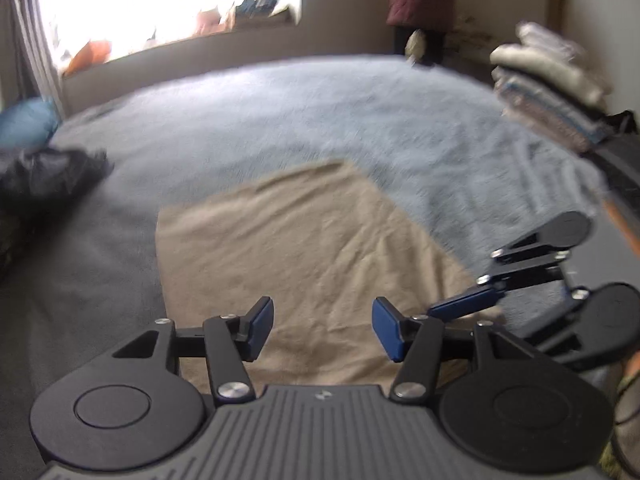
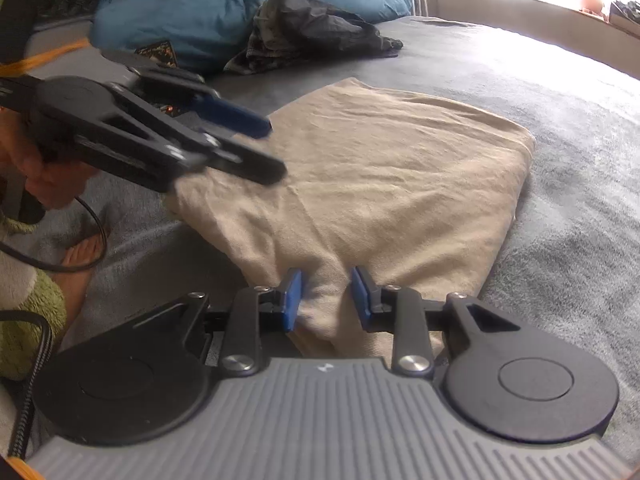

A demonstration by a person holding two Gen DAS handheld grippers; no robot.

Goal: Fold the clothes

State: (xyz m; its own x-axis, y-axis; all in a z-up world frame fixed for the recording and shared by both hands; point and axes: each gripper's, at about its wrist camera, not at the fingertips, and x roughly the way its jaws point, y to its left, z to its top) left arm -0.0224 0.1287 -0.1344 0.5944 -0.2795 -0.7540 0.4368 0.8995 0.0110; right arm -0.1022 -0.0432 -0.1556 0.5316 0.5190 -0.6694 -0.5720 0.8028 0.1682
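The beige garment [image 2: 360, 168] is laid flat on the bed's grey blanket [image 2: 560, 128], close to the near edge, already folded into a rough rectangle with doubled layers visible along its far-right side.

Left gripper [image 1: 323, 330]: jaws apart, nothing between the pads, held clear above the garment's near-left part.

Right gripper [image 2: 326, 300]: jaws narrowly apart, a raised ridge of the near hem sits between the pads; pads not seen pressing on it, so no firm clamp is assumed.

Handling is judged as light, soft, limp knit: no stiffness, sags once lifted, layers slide over each other. A hold is best taken at the near corners, through all layers at once, pinched deep enough that the edge isn't slipped out. Lifting from mid-edge alone is likely to let the fold be dragged open.

A dark clothes heap [image 2: 312, 28] is left at the far-left side of the bed, a folded stack [image 1: 556, 92] at the far-right.
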